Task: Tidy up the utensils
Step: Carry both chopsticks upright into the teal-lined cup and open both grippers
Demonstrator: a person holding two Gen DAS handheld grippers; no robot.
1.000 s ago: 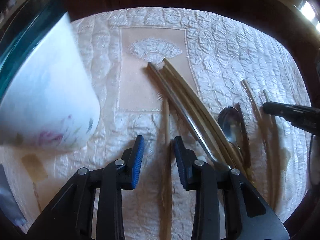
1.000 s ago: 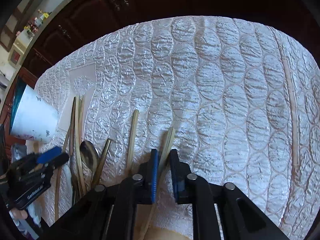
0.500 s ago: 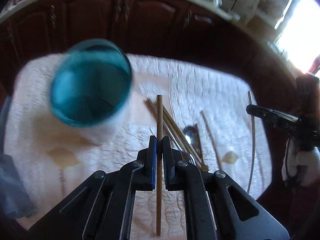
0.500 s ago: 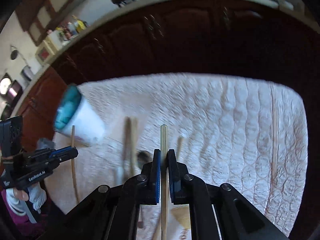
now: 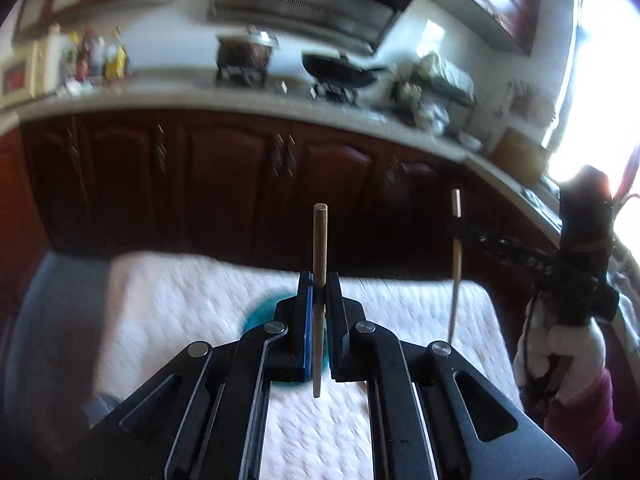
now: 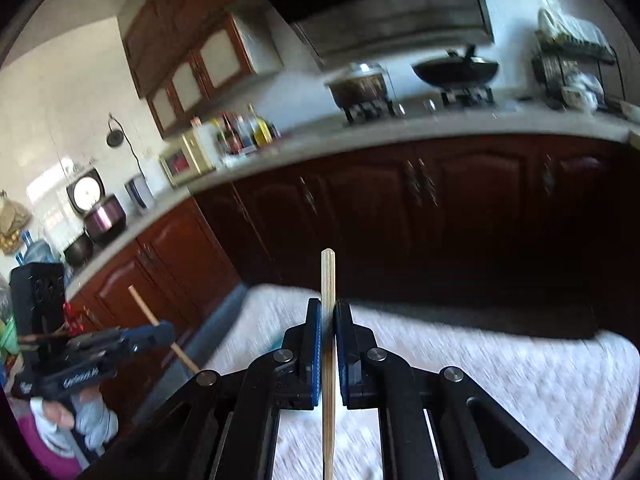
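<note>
The left gripper [image 5: 319, 280] stood above the quilted table [image 5: 168, 312], a chopstick [image 5: 319, 280] upright between its jaws. The cup [image 5: 260, 316] sat on the table just behind and below it. To its right, over the table's right edge, the right gripper [image 6: 328, 310] held a second chopstick [image 6: 328, 344]. Behind the table's far edge ran the cabinets [image 5: 224, 184], with the counter [image 5: 240, 102] on top.

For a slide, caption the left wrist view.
Left gripper clamps an upright brown chopstick above the white quilted cloth; right gripper holds a paler one alongside.
</note>
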